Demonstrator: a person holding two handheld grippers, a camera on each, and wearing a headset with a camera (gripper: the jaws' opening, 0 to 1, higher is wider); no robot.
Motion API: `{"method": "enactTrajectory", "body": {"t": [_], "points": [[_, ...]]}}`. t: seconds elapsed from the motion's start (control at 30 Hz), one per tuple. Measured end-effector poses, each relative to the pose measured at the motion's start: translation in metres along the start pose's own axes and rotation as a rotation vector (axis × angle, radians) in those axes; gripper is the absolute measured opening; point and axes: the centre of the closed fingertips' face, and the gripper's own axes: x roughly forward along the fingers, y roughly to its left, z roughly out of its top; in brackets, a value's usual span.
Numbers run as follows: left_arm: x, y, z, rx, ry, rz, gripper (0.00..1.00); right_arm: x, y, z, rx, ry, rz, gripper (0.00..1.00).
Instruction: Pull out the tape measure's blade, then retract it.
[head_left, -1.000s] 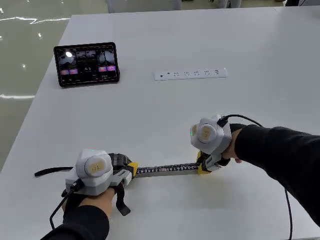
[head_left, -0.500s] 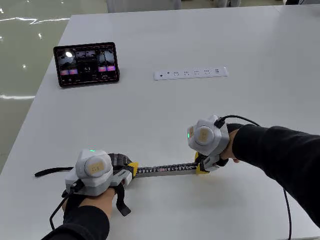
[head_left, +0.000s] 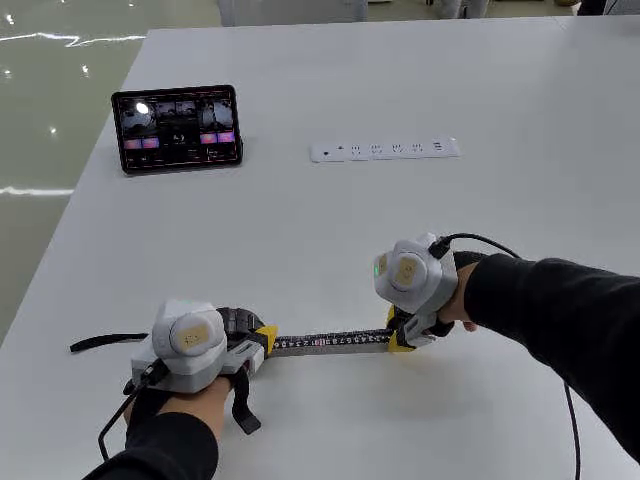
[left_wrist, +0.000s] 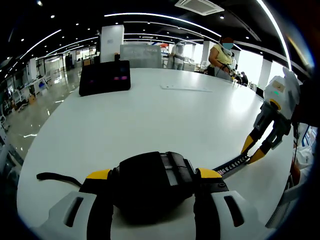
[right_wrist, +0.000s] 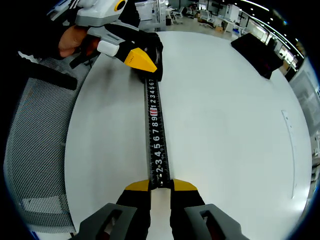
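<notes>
Now the left tool (left_wrist: 155, 174) clamps the rounded black case (left_wrist: 150, 195) and the right tool (right_wrist: 160, 186) pinches the flat numbered blade (right_wrist: 154, 135).

Your white worktop (head_left: 300, 230) carries a tablet (head_left: 177, 128), a power strip (head_left: 385, 150) and the tape measure (head_left: 240, 325), its blade (head_left: 330, 341) out.

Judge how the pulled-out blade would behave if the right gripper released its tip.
The blade runs straight from case to right gripper, so it is probably fairly stiff over this span. With the case clamped in the left gripper, a released tip would likely snap back.
</notes>
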Motion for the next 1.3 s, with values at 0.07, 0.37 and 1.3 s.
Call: {"method": "enactTrajectory", "body": {"t": [0.07, 0.37, 1.3], "points": [[0.000, 0.000, 0.000, 0.000, 0.001, 0.000, 0.61, 0.000, 0.000, 0.001, -0.005, 0.001, 0.001, 0.10], [0.002, 0.000, 0.000, -0.001, 0.005, -0.003, 0.61, 0.003, 0.001, 0.005, 0.002, 0.001, 0.000, 0.10], [0.001, 0.000, 0.000, -0.005, 0.006, -0.006, 0.61, 0.007, 0.002, 0.018, -0.013, -0.006, 0.004, 0.10]]}}
